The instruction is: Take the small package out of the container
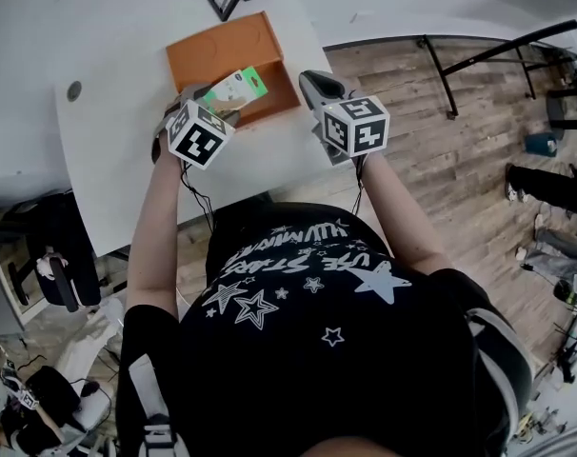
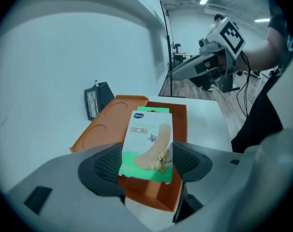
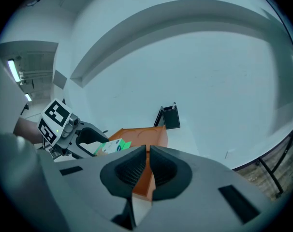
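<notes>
Green-white cardboard plaster box point(image 2: 146, 146), likely light, crushable, pinched across its sides by left hand-held gripper point(image 2: 145, 164); right hand-held gripper point(image 3: 147, 170) closed, empty.

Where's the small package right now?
The small package is clamped in the jaws of the left gripper, held over the near end of the orange container. In the head view it sits left of the shut right gripper.
</notes>
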Demonstrator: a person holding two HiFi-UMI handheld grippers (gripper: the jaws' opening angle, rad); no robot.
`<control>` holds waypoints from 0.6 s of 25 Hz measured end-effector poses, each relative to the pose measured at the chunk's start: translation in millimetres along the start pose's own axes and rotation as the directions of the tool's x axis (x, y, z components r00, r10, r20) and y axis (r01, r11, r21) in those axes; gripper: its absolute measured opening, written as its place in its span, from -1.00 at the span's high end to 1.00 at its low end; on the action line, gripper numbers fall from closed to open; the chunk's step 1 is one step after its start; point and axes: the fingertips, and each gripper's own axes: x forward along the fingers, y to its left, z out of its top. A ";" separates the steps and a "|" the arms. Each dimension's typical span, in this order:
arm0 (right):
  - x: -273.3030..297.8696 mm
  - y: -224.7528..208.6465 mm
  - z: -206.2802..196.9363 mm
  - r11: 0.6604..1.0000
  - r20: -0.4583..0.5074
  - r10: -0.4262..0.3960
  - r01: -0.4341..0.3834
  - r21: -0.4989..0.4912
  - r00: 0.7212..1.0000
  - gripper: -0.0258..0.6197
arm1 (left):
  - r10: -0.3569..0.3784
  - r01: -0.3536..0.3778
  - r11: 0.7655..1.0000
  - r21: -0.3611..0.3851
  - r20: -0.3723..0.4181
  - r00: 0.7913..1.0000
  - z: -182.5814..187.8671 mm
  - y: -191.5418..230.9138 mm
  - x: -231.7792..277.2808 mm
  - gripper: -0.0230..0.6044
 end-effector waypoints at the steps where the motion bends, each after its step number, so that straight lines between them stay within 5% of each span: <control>1: -5.4 0.2 -1.0 1.000 0.002 0.005 -0.005 -0.004 1.000 0.75 | 0.019 -0.018 1.000 -0.019 0.013 1.000 1.8 -0.3 -6.4 -0.20; 15: -93.2 24.9 -30.6 0.997 0.029 0.069 -0.068 -0.020 0.997 0.76 | 0.198 -0.163 0.951 -0.262 0.112 0.974 -9.8 -68.8 -89.6 -0.20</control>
